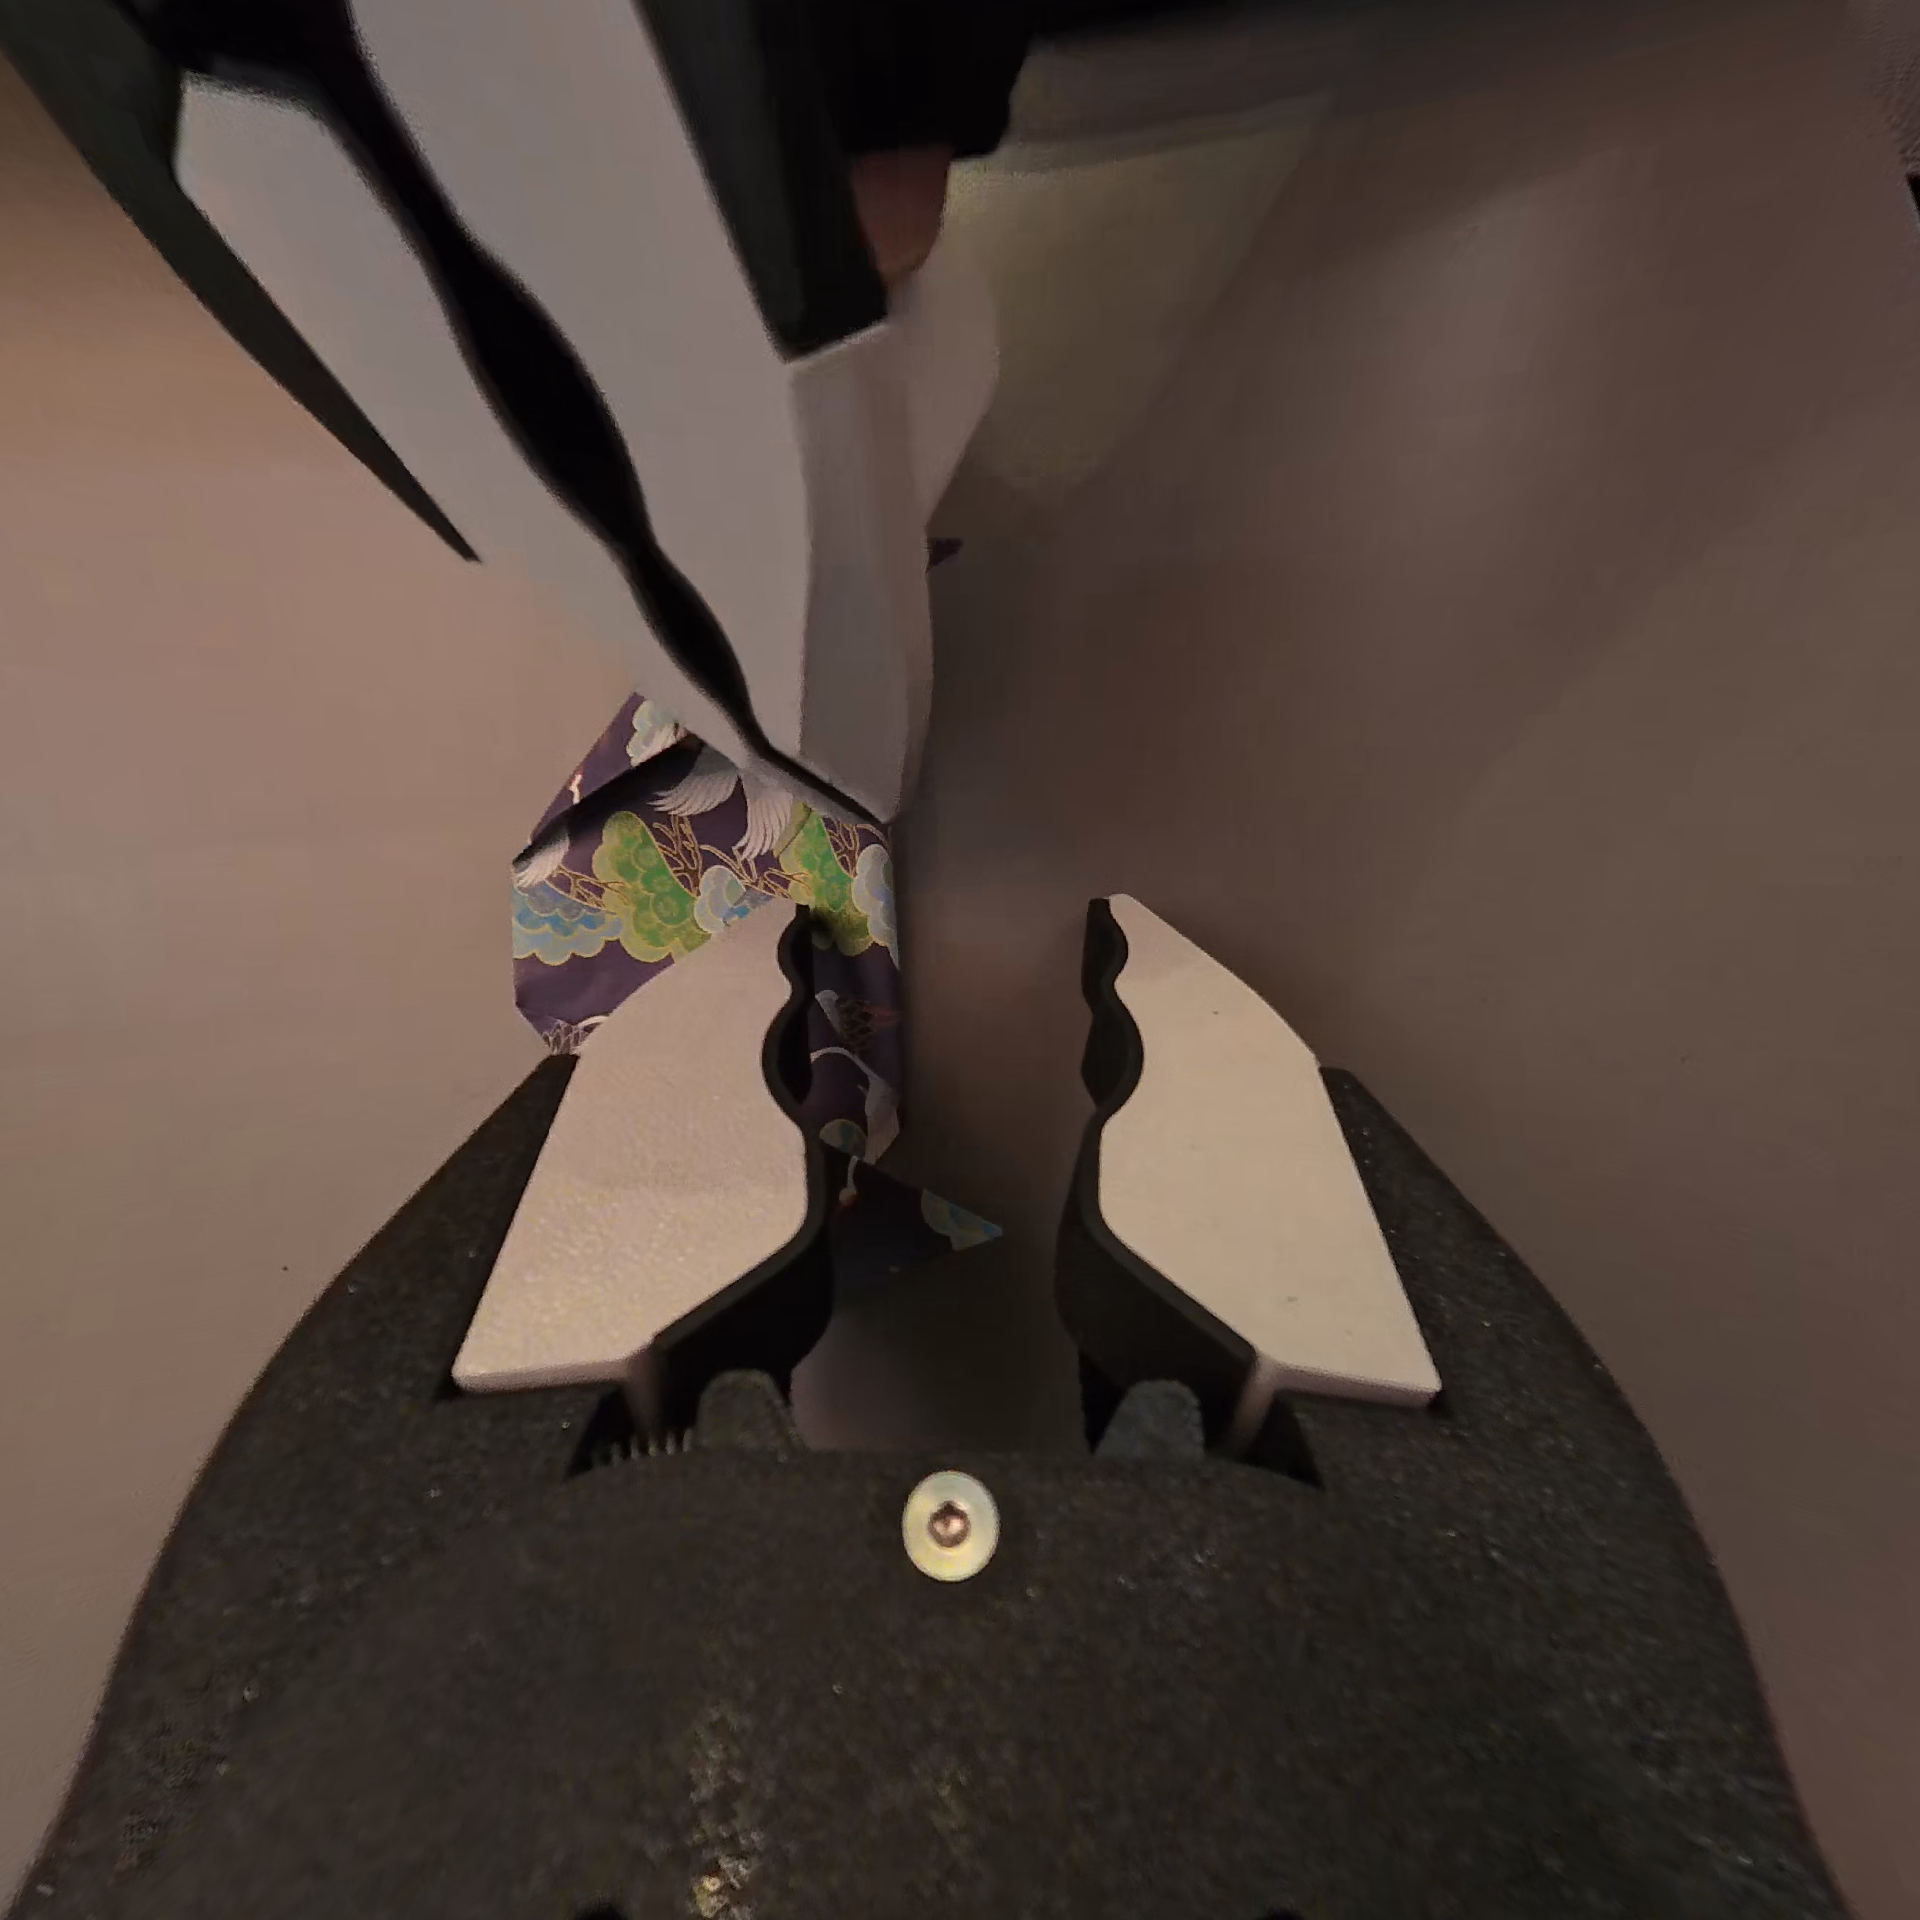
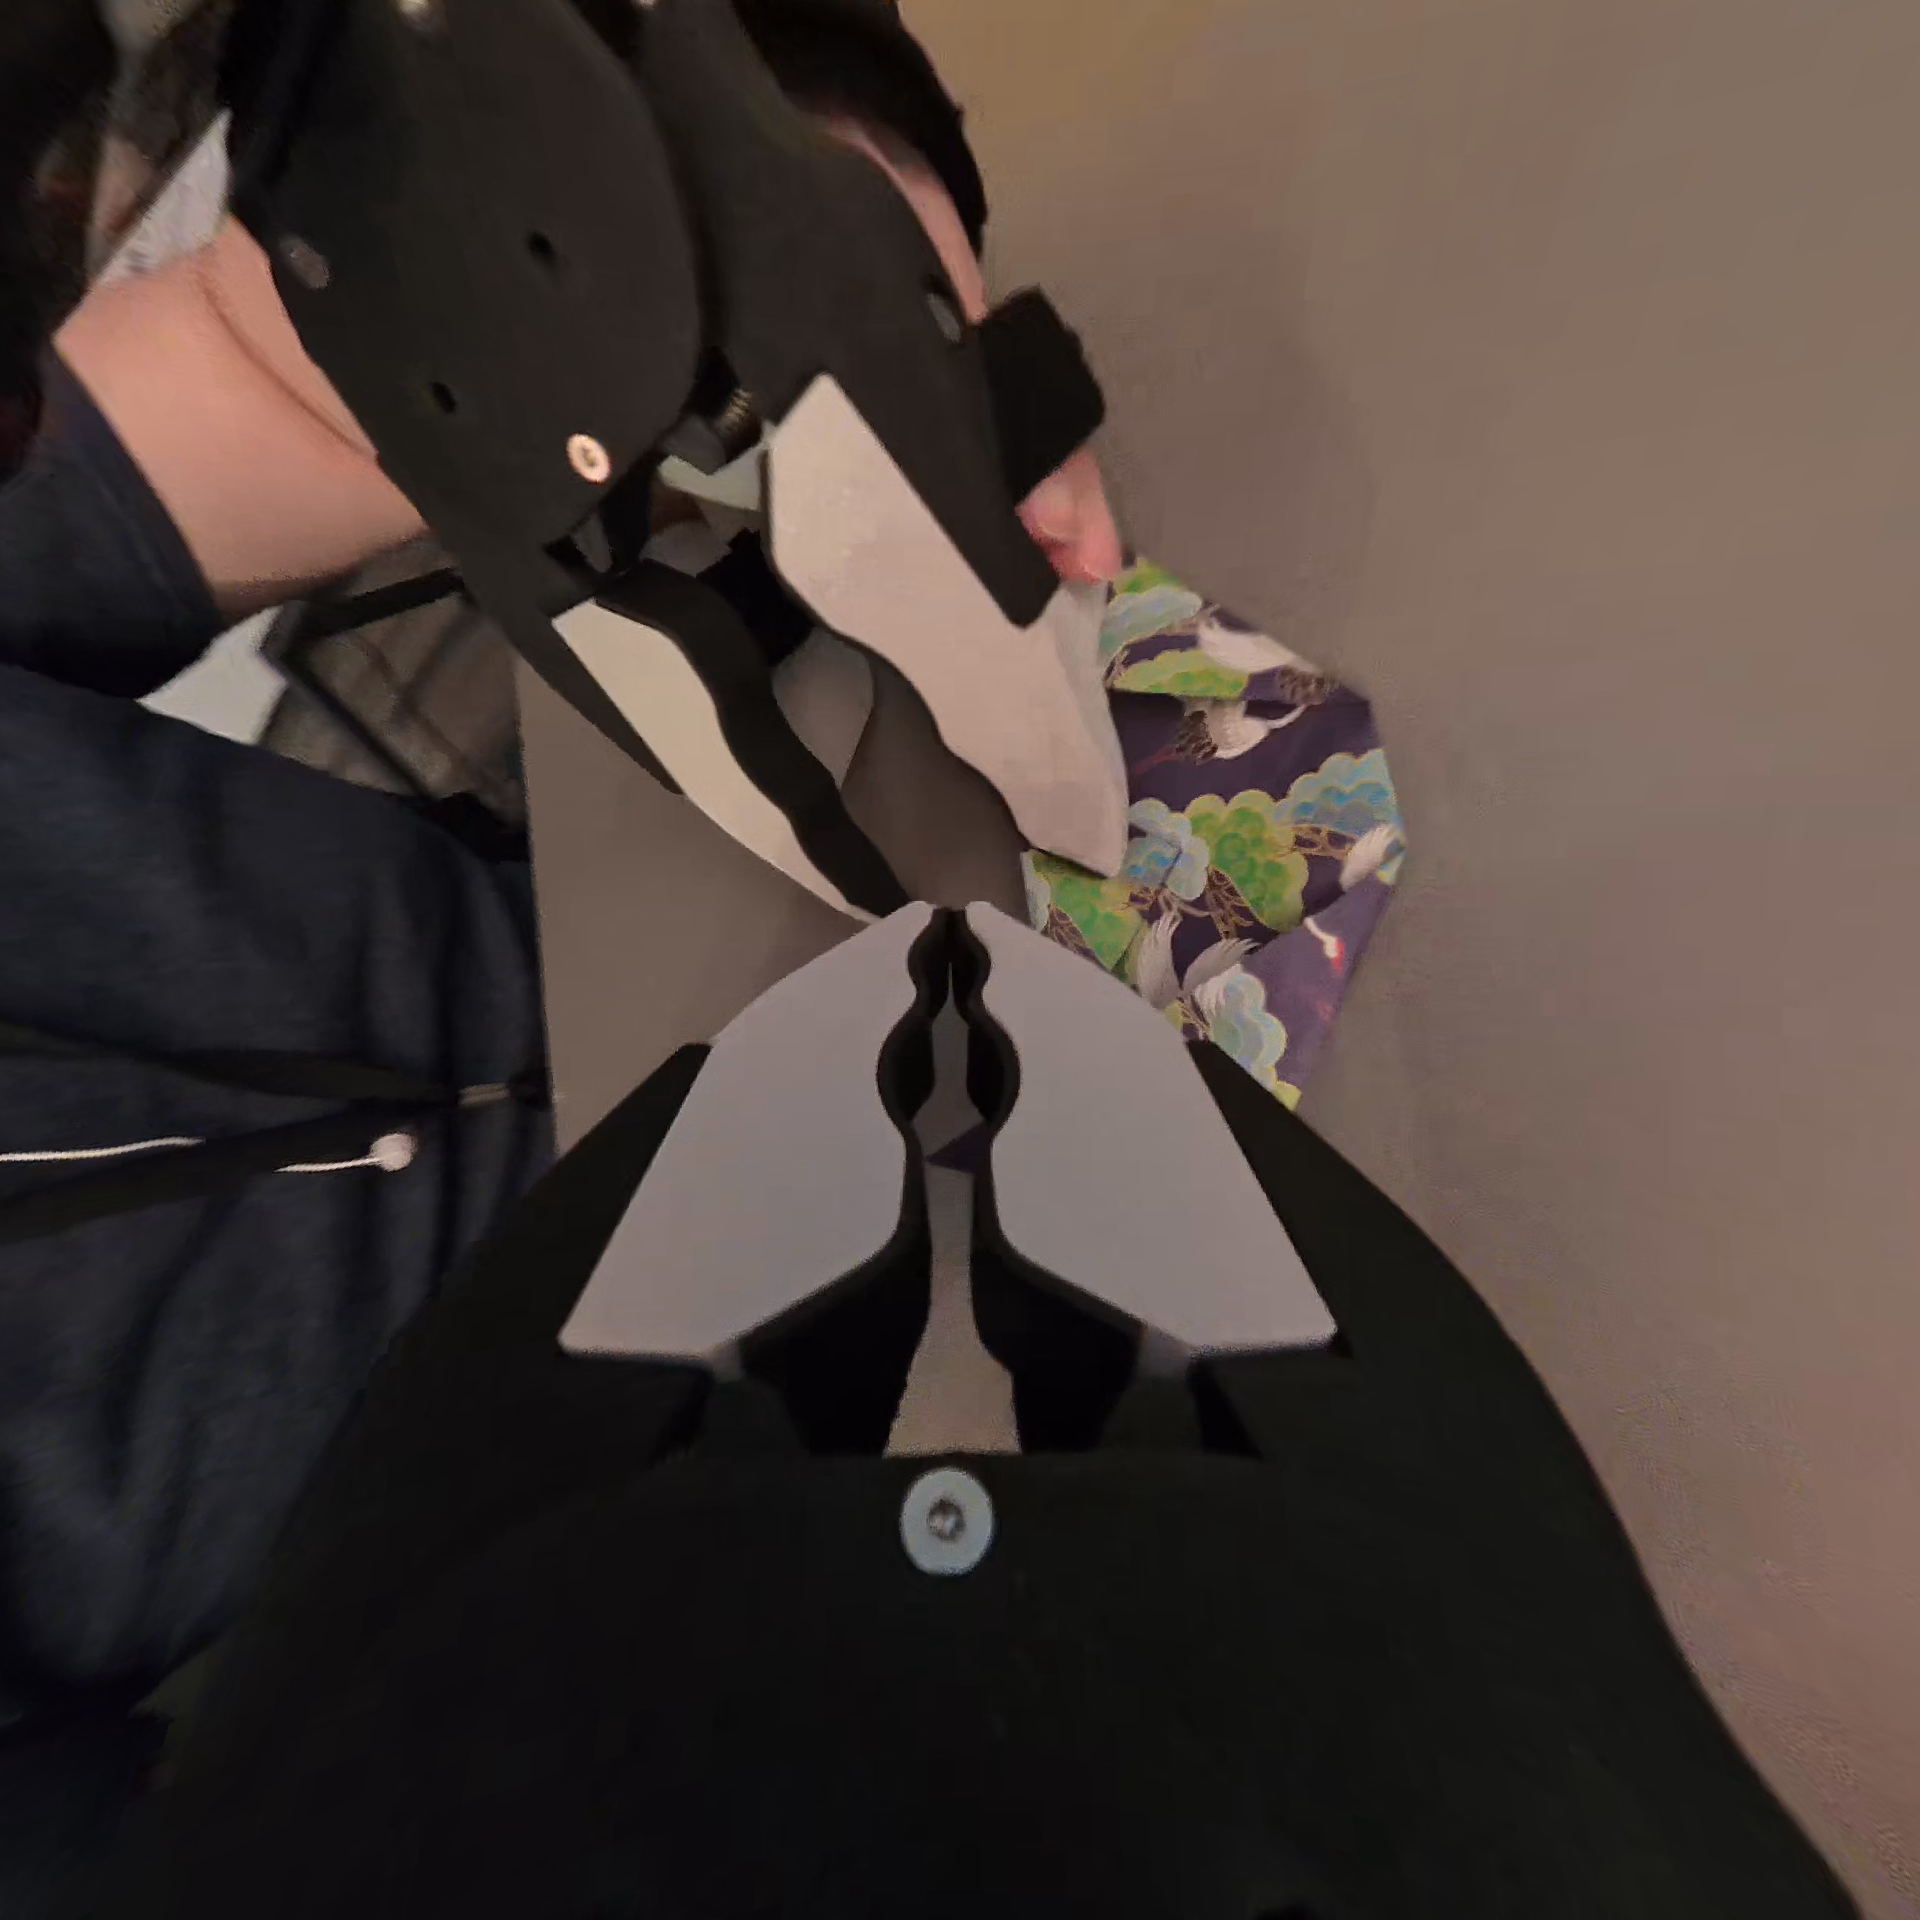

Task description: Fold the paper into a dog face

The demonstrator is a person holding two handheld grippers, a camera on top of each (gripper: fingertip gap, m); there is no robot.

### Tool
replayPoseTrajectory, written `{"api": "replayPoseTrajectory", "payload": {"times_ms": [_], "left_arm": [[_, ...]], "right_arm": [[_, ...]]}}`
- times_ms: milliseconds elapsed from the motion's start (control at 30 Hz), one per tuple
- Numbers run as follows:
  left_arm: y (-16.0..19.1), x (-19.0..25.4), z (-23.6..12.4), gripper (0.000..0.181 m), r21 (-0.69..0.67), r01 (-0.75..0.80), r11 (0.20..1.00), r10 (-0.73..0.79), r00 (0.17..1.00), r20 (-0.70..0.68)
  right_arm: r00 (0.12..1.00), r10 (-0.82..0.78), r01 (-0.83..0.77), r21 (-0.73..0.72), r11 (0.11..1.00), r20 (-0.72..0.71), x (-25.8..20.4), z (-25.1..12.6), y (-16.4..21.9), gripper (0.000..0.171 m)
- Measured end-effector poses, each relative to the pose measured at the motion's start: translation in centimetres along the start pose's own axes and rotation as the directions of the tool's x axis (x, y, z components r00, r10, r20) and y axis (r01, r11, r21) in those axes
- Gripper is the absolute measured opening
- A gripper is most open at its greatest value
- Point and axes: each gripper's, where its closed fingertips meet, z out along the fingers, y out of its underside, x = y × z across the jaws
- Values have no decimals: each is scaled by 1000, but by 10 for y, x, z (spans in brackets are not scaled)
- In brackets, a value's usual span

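The paper (image 1: pixel 665 883) is a folded purple sheet printed with cranes and green and blue clouds, lying on a grey-beige table (image 1: pixel 1455 727). My left gripper (image 1: pixel 951 914) is open; its left finger (image 1: pixel 665 1174) lies over the paper, and a paper corner shows between the fingers. My right gripper (image 1: pixel 821 790) comes in from the top, shut, with its tips touching the paper's upper part. In the right wrist view the paper (image 2: pixel 1257 821) lies right of my shut right gripper (image 2: pixel 945 920). The open left gripper (image 2: pixel 987 883) rests one fingertip (image 2: pixel 1101 842) on the paper.
A person's dark blue clothing (image 2: pixel 229 987) and forearm (image 2: pixel 208 416) fill the left of the right wrist view. A dark mesh object (image 2: pixel 395 686) sits behind them. The table (image 2: pixel 1610 727) runs on to the right.
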Motion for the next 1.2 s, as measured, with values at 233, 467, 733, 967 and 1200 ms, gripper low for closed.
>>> {"api": "replayPoseTrajectory", "payload": {"times_ms": [233,467,733,967,1200], "left_arm": [[0,-1,0,49,3,2,1000,-2,1000,3],[0,-2,0,47,6,8,1000,-8,1000,7],[1,-3,-1,46,9,11,1000,-11,1000,10],[1,-4,-1,45,15,16,1000,-17,1000,15],[1,-5,-1,43,9,23,1000,-24,999,25]], "right_arm": [[989,133,-122,-139,983,72,8,14,11,1],[981,176,-159,-185,970,83,9,16,11,1],[974,217,-195,-236,952,71,12,20,15,1],[965,245,-218,-237,947,91,13,20,15,1],[956,273,-243,-228,943,109,13,20,14,1]]}}
